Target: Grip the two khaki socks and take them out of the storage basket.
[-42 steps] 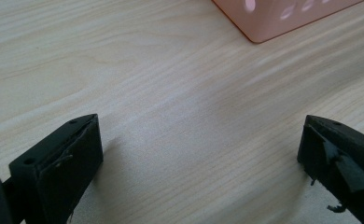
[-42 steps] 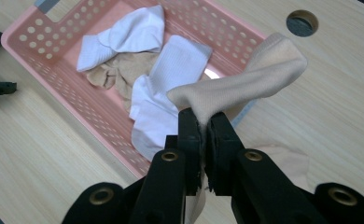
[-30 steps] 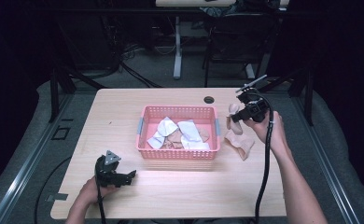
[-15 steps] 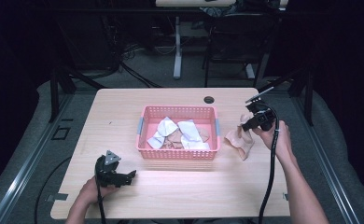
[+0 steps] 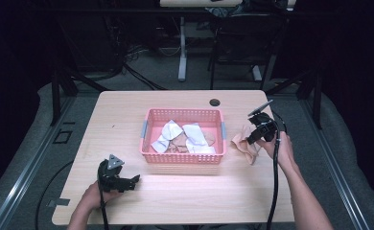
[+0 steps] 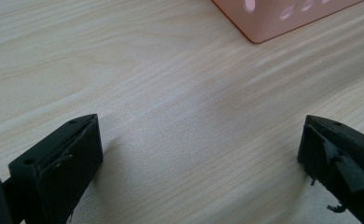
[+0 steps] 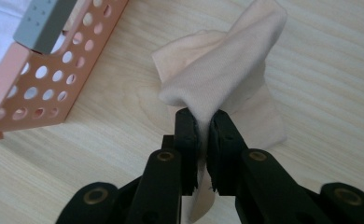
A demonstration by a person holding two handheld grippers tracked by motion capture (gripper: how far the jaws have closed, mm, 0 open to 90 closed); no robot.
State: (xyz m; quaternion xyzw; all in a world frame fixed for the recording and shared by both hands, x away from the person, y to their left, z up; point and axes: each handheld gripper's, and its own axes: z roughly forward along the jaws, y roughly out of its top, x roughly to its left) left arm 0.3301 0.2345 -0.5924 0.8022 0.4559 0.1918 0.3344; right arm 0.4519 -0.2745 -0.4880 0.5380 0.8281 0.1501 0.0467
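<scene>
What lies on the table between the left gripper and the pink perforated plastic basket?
Bare wood: in the left gripper view, tabletop alone separates the open left gripper from the basket.

Looks like a lab or test room — a lone wooden table (image 5: 127, 120) on grey floor, dark surroundings, cables (image 5: 142, 76) trailing at upper left, a metal stand leg (image 5: 181, 52) at top centre.

I see the table (image 5: 127, 120) lit brightly from above while the room around it is nearly black. Soft shadows sit under the basket (image 5: 183, 155). Both gripper views are slightly soft, their near jaws blurred.
</scene>
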